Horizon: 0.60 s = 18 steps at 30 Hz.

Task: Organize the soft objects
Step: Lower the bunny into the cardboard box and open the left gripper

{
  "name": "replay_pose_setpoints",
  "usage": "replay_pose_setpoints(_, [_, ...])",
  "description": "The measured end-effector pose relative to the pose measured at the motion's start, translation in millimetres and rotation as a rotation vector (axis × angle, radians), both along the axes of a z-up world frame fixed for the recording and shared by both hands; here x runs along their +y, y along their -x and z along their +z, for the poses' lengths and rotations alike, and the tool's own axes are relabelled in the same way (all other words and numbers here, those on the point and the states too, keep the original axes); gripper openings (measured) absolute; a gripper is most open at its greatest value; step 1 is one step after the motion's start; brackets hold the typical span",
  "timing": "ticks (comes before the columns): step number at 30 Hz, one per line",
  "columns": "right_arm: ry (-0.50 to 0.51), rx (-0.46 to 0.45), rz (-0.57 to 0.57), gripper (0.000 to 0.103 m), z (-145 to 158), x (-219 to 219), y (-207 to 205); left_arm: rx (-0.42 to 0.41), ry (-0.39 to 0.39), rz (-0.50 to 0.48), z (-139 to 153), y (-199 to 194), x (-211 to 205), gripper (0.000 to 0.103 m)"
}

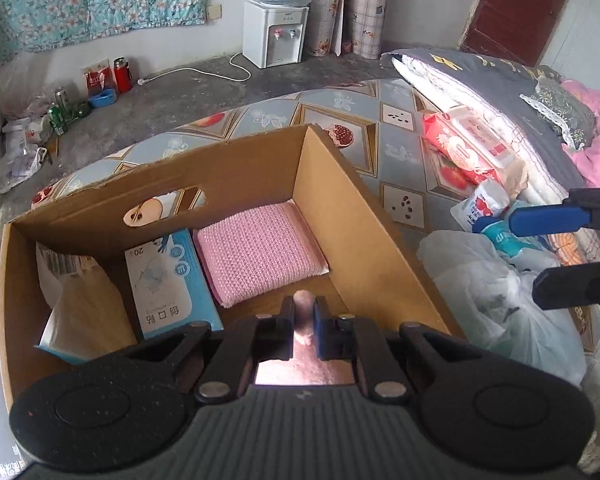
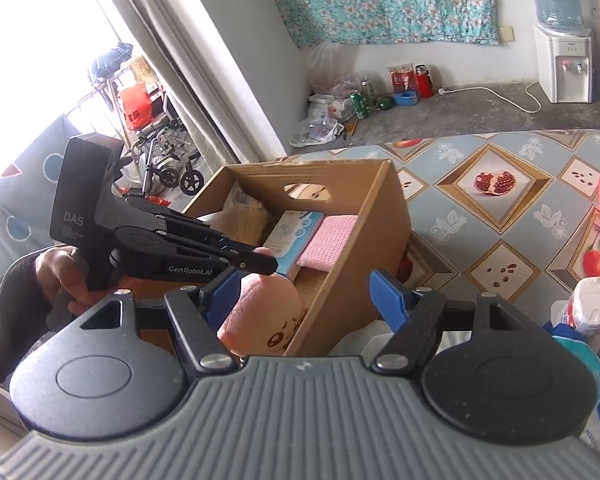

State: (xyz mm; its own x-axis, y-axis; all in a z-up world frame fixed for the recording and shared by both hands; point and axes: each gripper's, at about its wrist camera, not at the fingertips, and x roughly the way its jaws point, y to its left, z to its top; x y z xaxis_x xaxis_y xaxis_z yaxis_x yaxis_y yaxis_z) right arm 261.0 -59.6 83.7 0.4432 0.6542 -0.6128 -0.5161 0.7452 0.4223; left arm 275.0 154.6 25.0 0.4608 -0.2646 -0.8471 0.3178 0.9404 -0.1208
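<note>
A pink plush toy hangs pinched in my left claw over the open cardboard box on the bed. Inside lies a pink knitted cloth. My right claw gapes, holding nothing.

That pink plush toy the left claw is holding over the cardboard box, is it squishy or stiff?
Probably squishy: the left claw is shut on a thin pinch of the pink plush toy, so the fabric compresses easily. It likely weighs little, since that small pinch carries its rounded body. Dropped into the cardboard box, it should settle softly rather than bounce.
</note>
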Motion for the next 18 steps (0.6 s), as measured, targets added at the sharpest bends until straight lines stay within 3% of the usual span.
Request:
replay_pose_setpoints(6, [0.006,0.023,-0.024,0.071,-9.4,-2.0,-10.1,-0.042,0.011,0.018,-6.5,-5.4,-5.6,0.012])
replay_pose_setpoints(11, [0.009,0.017,-0.019,0.071,-8.4,3.3,-7.8,-0.066,0.072,-0.002,-2.3,-4.4,-5.2,0.013])
replay_pose_setpoints(13, [0.01,0.016,-0.018,0.071,-7.4,4.1,-7.7,-0.057,0.073,0.021,-2.2,-6.0,-2.5,0.019])
replay_pose_setpoints(15, [0.011,0.014,-0.017,0.071,-6.4,4.7,-7.2,-0.067,0.09,0.064,0.5,-4.6,4.0,0.035])
replay_pose_setpoints(18, [0.019,0.007,-0.017,0.071,-4.8,6.2,-5.8,-0.101,0.124,0.135,7.5,2.9,17.2,0.043])
